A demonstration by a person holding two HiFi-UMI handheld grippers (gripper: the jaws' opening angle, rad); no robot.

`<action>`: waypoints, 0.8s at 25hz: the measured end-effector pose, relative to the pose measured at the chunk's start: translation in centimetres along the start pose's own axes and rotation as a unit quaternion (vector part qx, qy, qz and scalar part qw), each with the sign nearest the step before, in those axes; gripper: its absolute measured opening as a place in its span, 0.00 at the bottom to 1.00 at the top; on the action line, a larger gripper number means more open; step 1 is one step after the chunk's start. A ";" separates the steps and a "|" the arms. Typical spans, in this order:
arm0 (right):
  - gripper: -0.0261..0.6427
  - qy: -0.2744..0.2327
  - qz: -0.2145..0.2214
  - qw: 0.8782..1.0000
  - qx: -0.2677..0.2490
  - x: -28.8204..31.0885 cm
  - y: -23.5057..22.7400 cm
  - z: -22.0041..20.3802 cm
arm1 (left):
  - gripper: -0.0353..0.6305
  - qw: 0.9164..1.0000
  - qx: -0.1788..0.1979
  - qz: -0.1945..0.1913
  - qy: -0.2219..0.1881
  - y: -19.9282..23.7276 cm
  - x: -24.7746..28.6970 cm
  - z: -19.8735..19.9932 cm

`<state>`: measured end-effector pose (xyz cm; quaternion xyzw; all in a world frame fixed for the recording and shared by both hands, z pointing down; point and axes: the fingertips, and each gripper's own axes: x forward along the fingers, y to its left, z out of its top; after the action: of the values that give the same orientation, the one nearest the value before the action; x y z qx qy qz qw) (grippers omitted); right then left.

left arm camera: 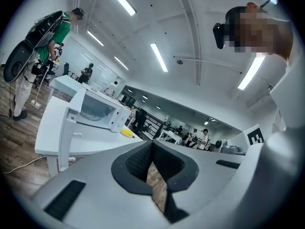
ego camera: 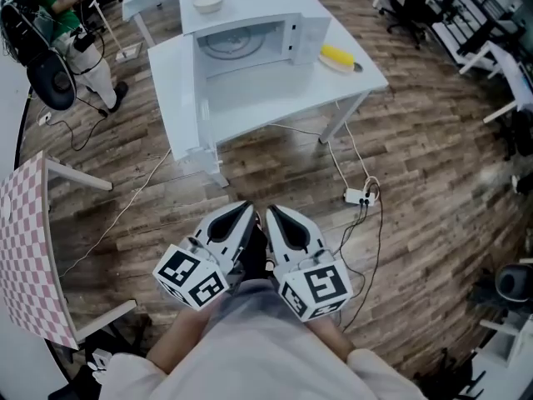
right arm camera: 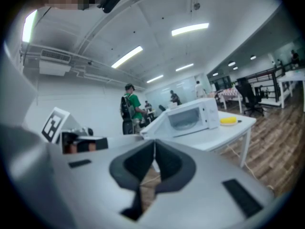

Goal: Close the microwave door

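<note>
Left gripper (ego camera: 241, 217) and right gripper (ego camera: 280, 220) are both clenched, empty, side by side. Far off, the microwave (ego camera: 250, 38) has its door (ego camera: 178, 98) open.

Far ahead of the left gripper (ego camera: 248, 208) and right gripper (ego camera: 271, 212), the yellow thing (ego camera: 336, 56) on the table (ego camera: 366, 80), right of the microwave (ego camera: 250, 32), is too small to name. Whether the bowl (ego camera: 208, 2) on top holds anything cannot be told. Off to the left gripper's side, the checked table (ego camera: 25, 248) is cut by the edge. In the left gripper view the tool's body covers the floor (left arm camera: 157, 182) — only a sliver shows below the pads — and the people (left arm camera: 198, 136) far beyond are too small to make out.
</note>
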<state>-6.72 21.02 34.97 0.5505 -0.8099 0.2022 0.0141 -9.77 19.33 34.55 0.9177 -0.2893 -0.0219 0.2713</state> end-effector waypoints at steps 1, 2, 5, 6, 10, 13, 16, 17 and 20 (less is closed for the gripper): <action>0.07 0.001 0.003 1.000 0.000 0.8 -0.2 0.3 | 0.07 1.000 0.001 0.000 0.000 0.5 0.5 0.4; 0.07 0.002 0.006 1.000 -0.001 1.7 -0.4 0.6 | 0.07 1.000 0.001 0.000 -0.001 1.0 1.1 0.8; 0.07 0.004 0.014 1.000 -0.004 4.0 -1.1 1.4 | 0.07 1.000 0.002 0.000 -0.002 2.4 2.6 2.0; 0.07 0.005 0.016 1.000 -0.006 4.7 -1.3 1.7 | 0.07 1.000 0.002 0.001 -0.002 2.8 3.1 2.4; 0.07 0.008 0.026 1.000 -0.013 7.6 -2.2 3.1 | 0.07 1.000 0.006 0.002 -0.008 4.6 4.8 4.3; 0.07 0.012 0.035 0.999 -0.018 9.7 -2.5 4.1 | 0.07 1.000 0.003 0.005 -0.020 5.9 5.7 5.9; 0.07 0.012 0.046 0.999 -0.027 11.8 -2.2 5.2 | 0.07 0.999 0.000 0.009 -0.031 7.4 5.9 7.5; 0.07 0.011 0.049 0.998 -0.030 12.5 -2.0 5.6 | 0.07 0.999 0.001 0.010 -0.035 7.9 6.0 8.1; 0.07 0.007 0.057 0.998 -0.039 14.3 -1.6 6.7 | 0.07 0.999 0.006 0.009 -0.044 9.0 6.1 9.9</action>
<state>-9.59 5.58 32.87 0.5009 -0.8471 0.1749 0.0297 -11.33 5.04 31.48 0.9149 -0.3092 -0.0583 0.2527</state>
